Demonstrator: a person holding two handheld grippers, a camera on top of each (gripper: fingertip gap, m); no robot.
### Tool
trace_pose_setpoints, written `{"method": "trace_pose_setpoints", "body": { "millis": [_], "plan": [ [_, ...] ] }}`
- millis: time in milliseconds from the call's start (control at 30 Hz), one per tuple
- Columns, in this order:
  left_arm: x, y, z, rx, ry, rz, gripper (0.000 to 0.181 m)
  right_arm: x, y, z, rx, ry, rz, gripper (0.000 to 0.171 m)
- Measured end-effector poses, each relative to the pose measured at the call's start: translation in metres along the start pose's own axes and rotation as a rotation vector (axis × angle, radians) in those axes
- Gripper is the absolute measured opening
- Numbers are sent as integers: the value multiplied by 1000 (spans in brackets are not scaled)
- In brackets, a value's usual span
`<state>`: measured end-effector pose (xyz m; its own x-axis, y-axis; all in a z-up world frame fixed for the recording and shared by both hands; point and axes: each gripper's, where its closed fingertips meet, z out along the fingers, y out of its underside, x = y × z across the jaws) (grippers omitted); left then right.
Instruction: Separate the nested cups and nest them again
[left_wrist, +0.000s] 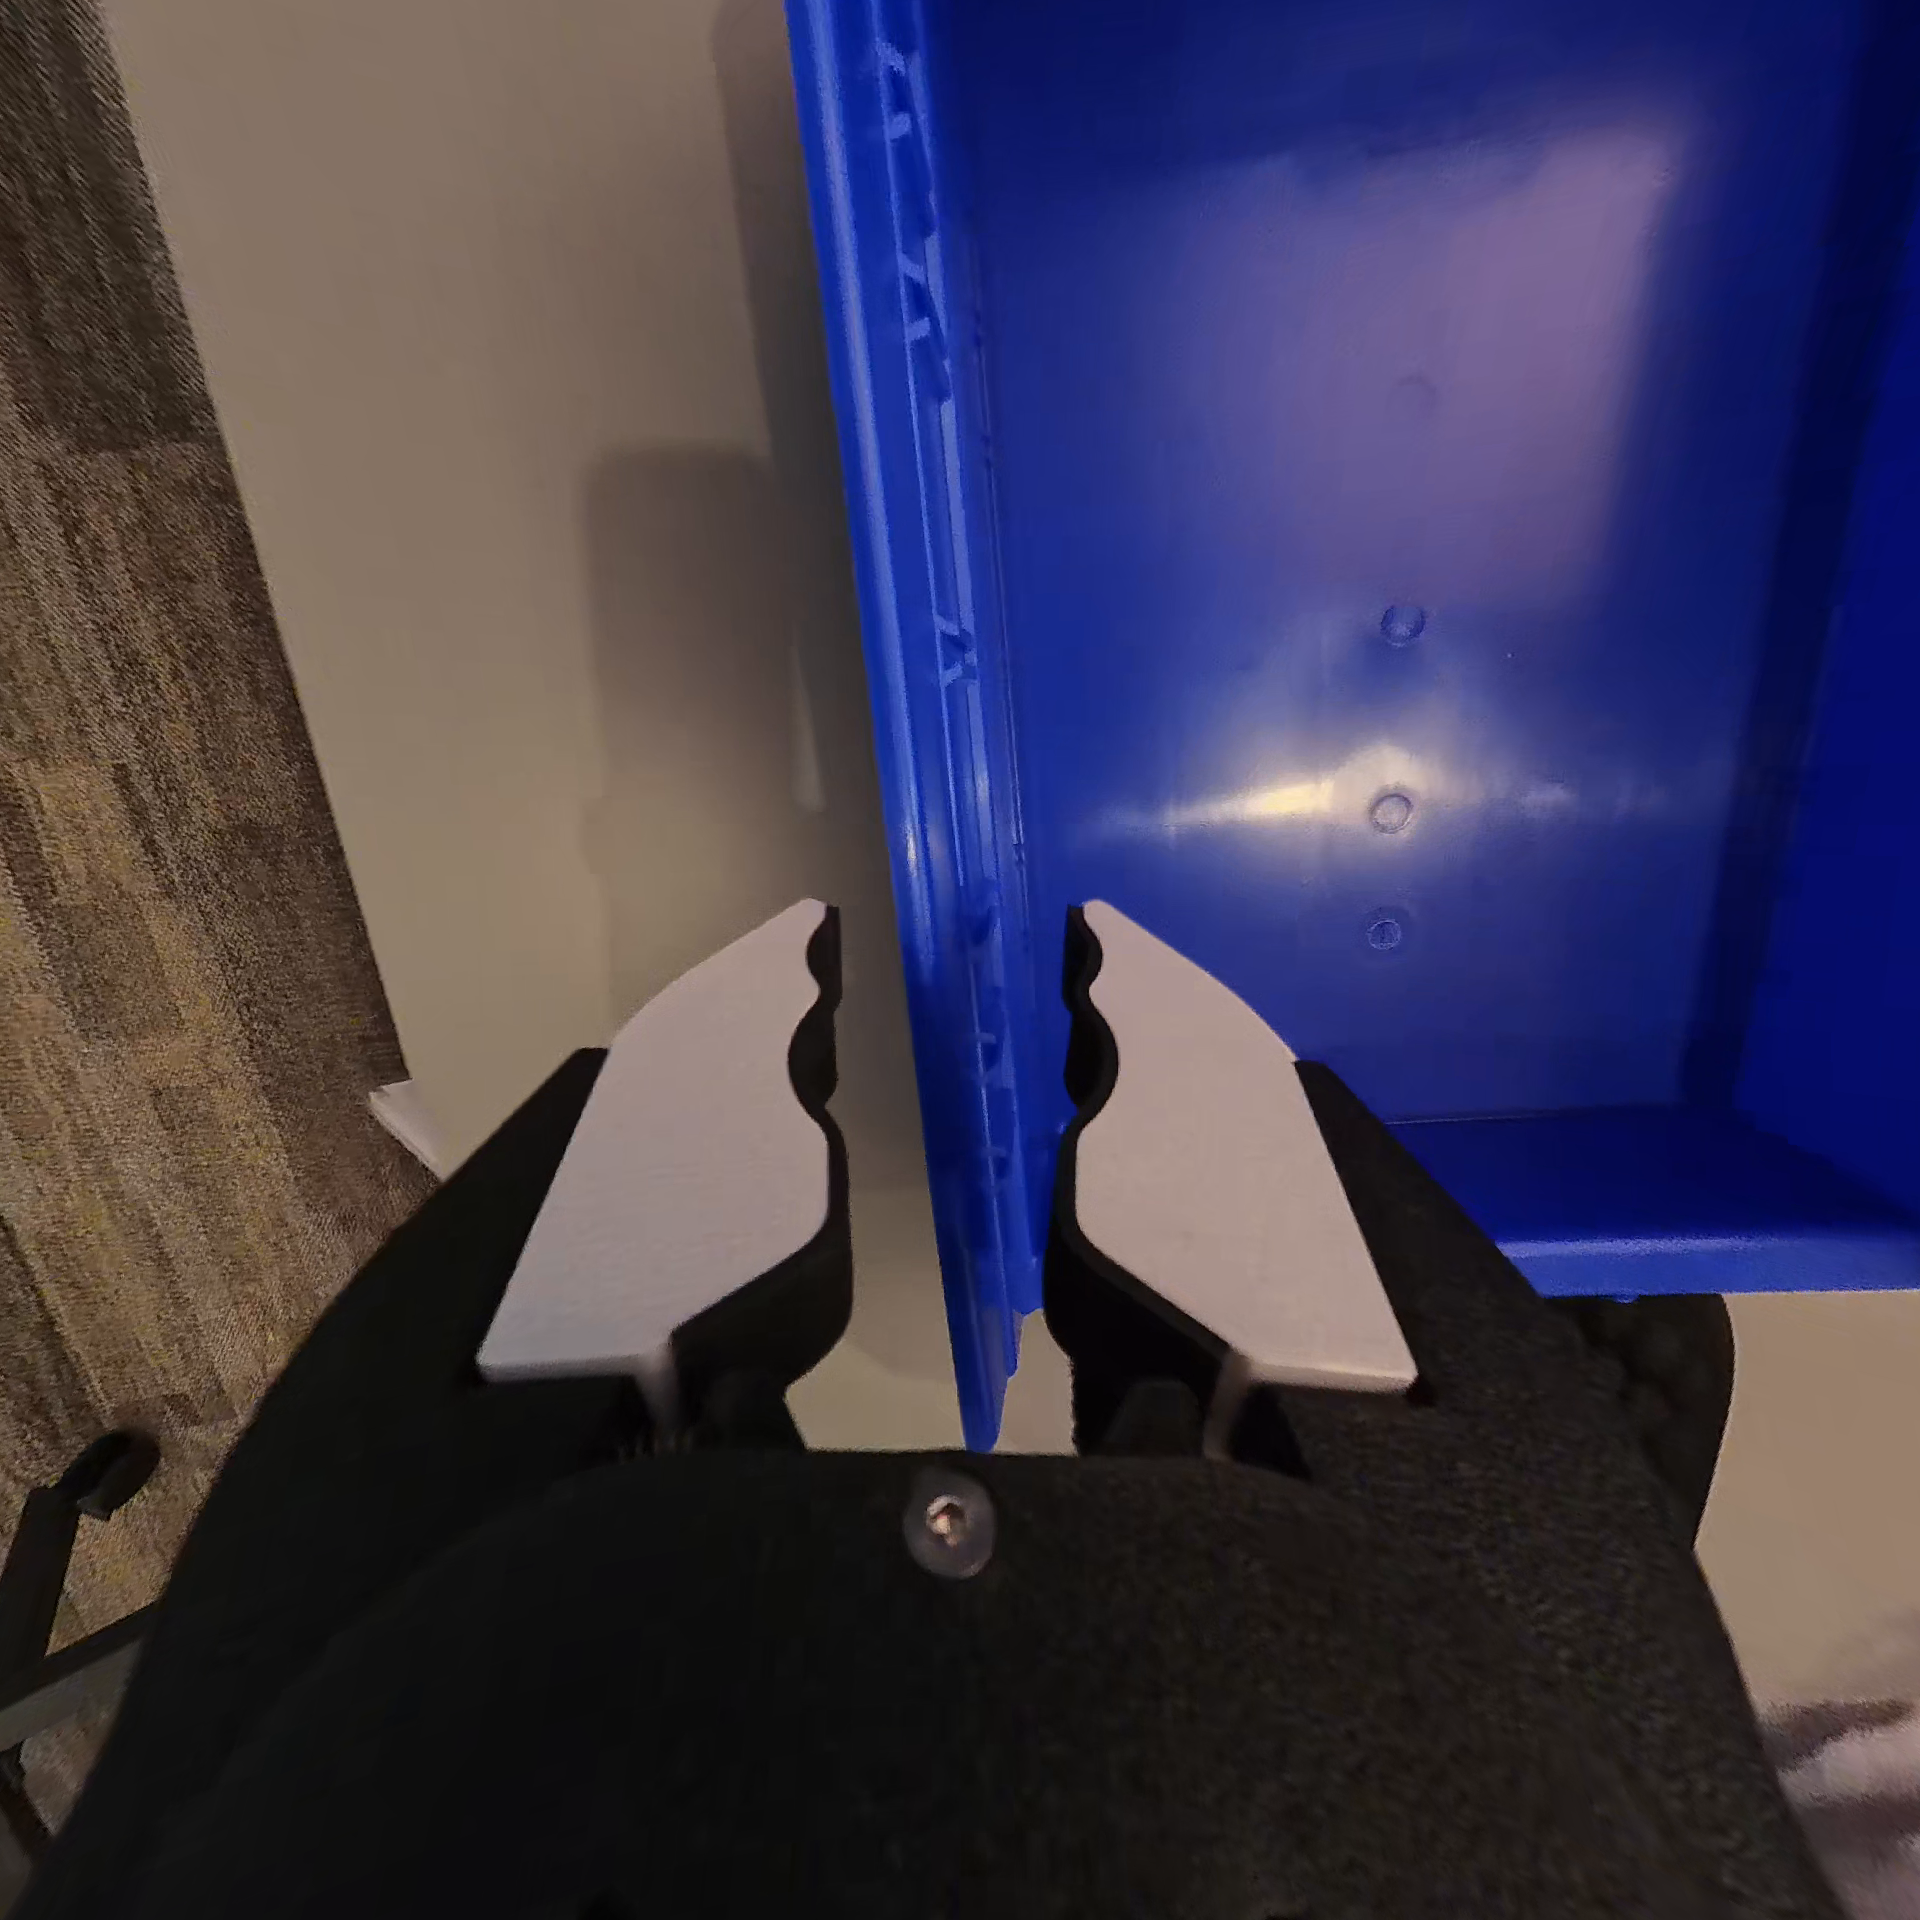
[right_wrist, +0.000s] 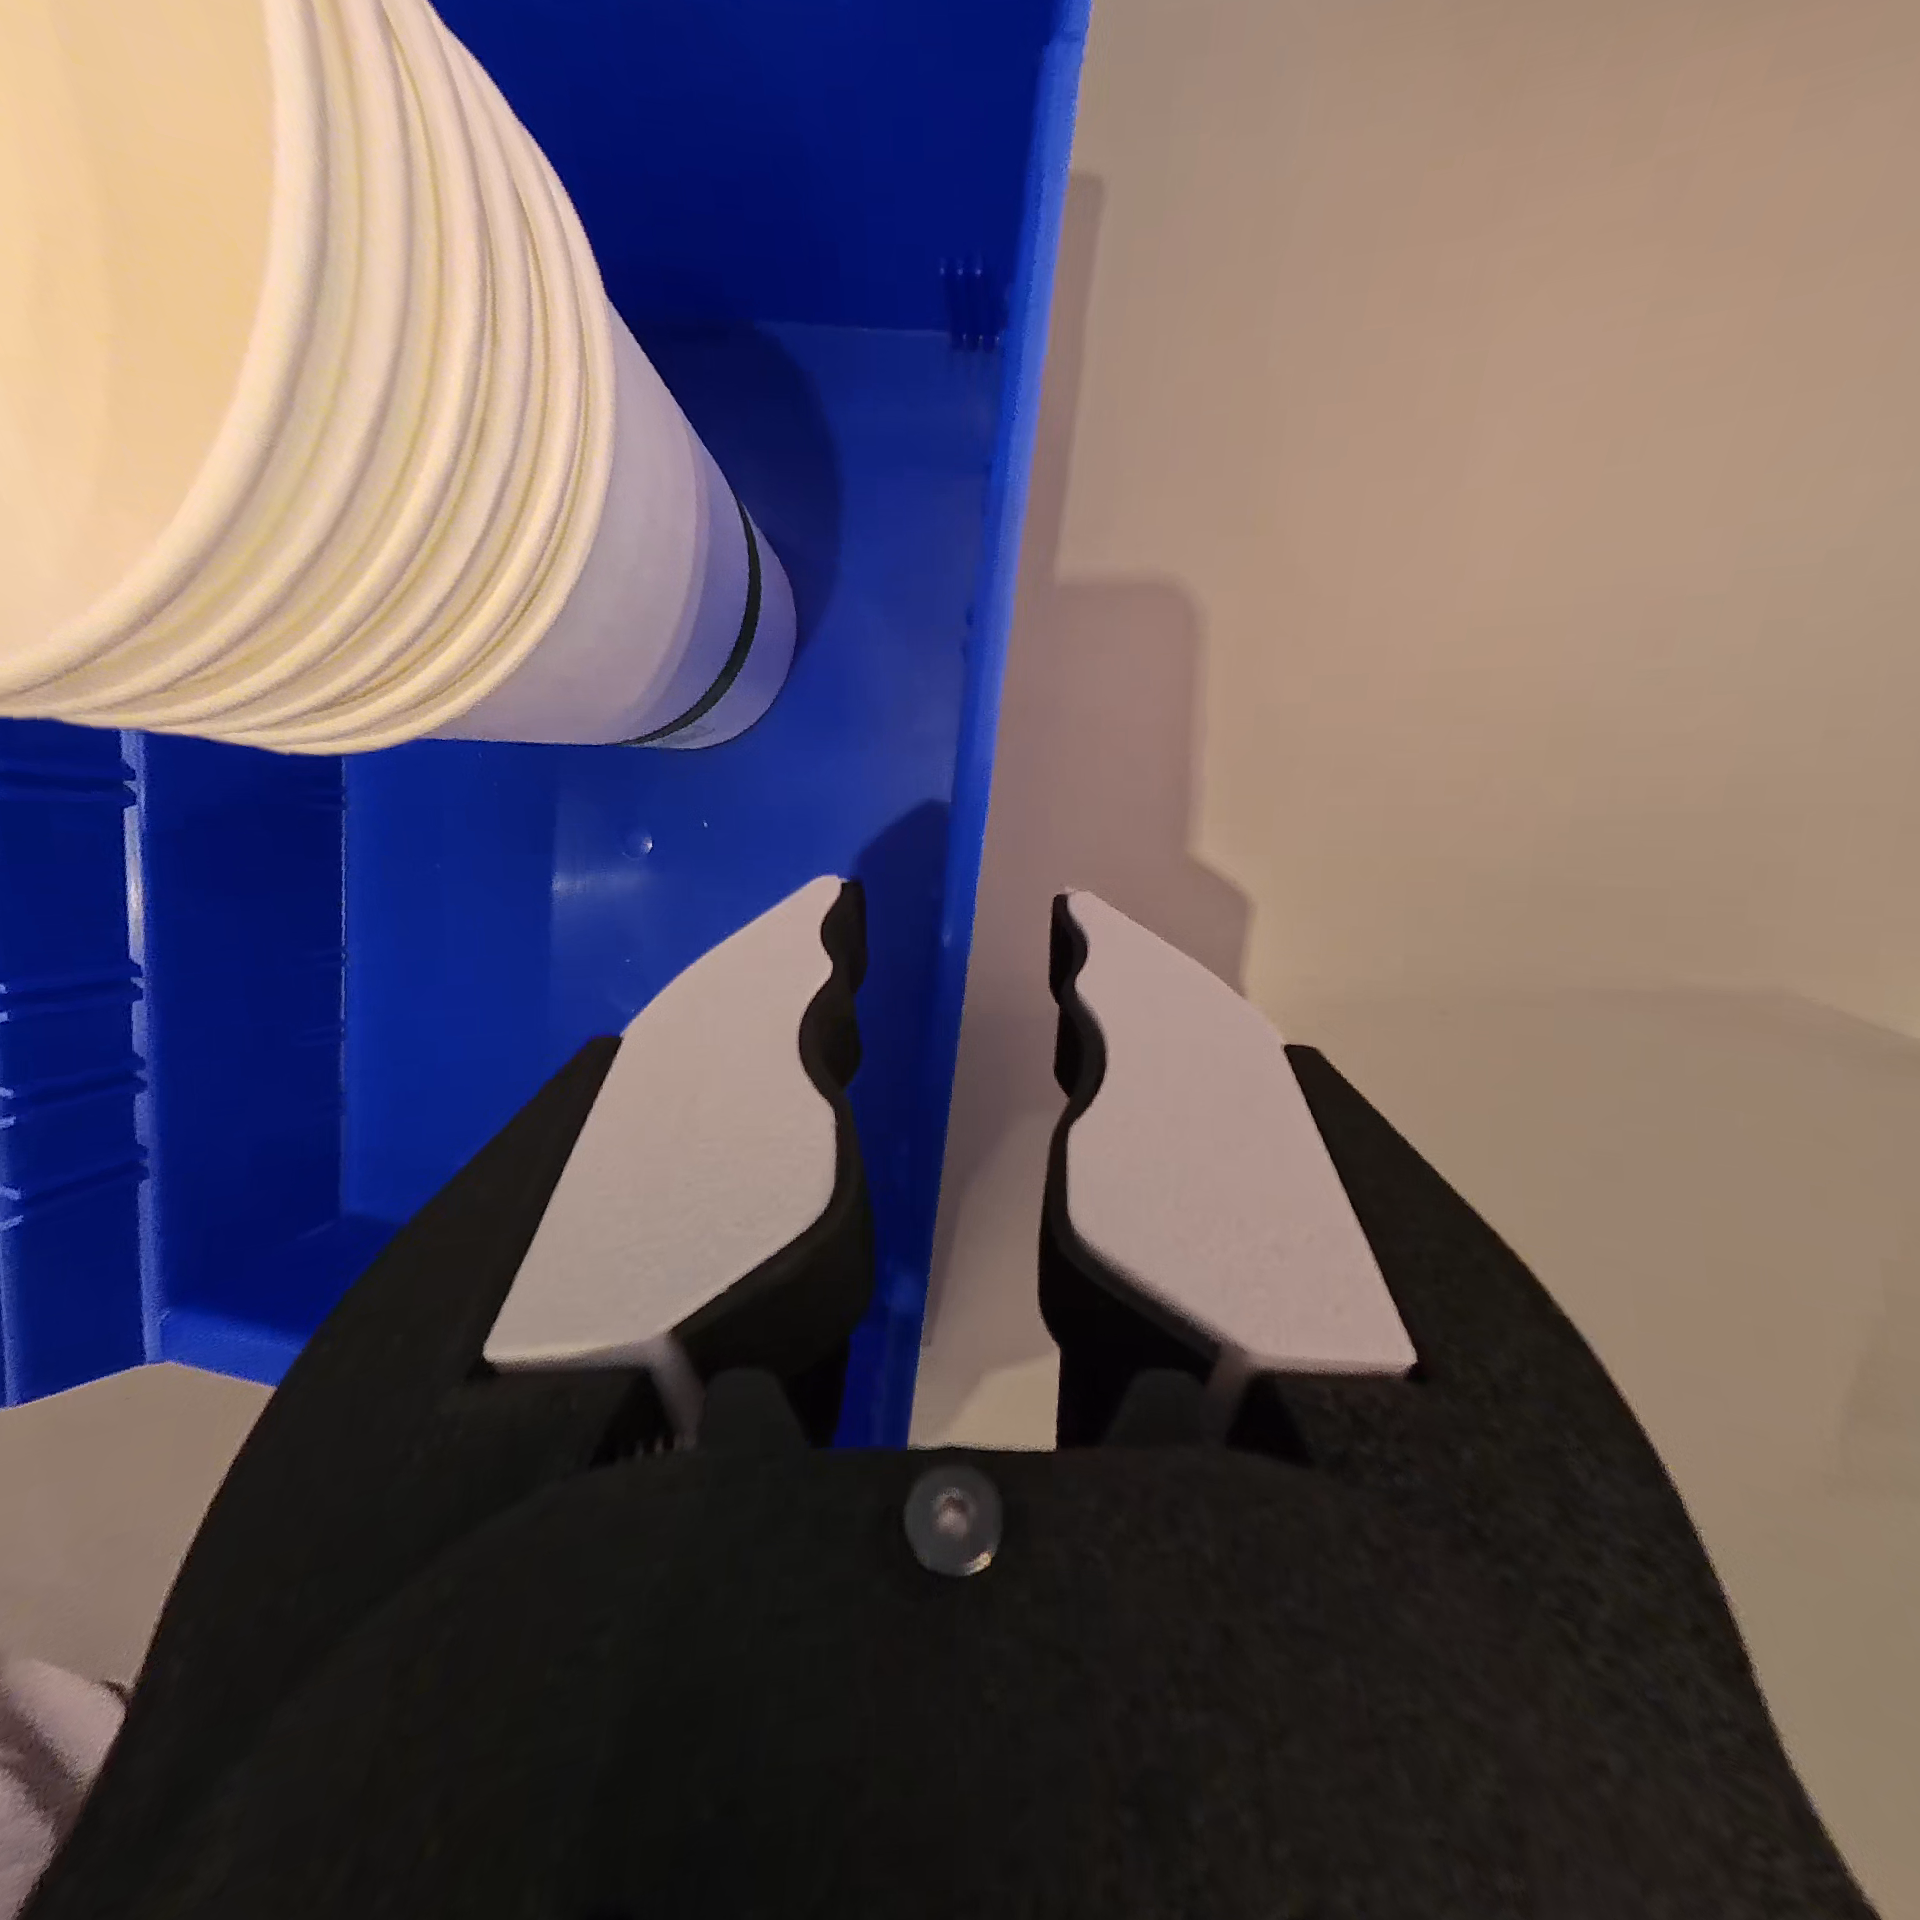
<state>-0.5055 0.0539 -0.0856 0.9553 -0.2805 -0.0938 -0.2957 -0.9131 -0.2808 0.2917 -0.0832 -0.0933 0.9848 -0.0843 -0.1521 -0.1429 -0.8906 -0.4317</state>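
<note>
Both grippers, left (left_wrist: 951, 914) and right (right_wrist: 958, 899), are straddling the blue plastic bin's walls (left_wrist: 935, 727), half-open, gripping nothing; squeeze evenly so the white paper cup stack (right_wrist: 364, 416) stays upright.

Bin on the table, a gripper astride each side wall

The left gripper (left_wrist: 951, 914) straddles the bin's (left_wrist: 1455, 520) left wall; the right gripper (right_wrist: 956, 899) straddles its right wall — the nested cups (right_wrist: 364, 416) stand inside the bin on its floor, left of the right gripper. The table (left_wrist: 468, 468) lies beneath, floor (left_wrist: 125, 727) beyond its left edge.
</note>
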Motion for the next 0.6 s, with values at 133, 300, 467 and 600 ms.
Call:
{"method": "trace_pose_setpoints", "body": {
  "millis": [133,300,467,600],
  "plan": [
    [2,4,7,-42,8,9,37,-3,1,3,-20,-5,11,28],
    [3,3,13,-64,0,21,28,-7,1,7,-43,-14,16,17],
    [4,7,18,-90,16,16,18,-4,2,8,-46,-6,39,10],
    [4,7,19,-94,13,20,15,-3,6,10,-57,-18,44,8]
  ]
}}
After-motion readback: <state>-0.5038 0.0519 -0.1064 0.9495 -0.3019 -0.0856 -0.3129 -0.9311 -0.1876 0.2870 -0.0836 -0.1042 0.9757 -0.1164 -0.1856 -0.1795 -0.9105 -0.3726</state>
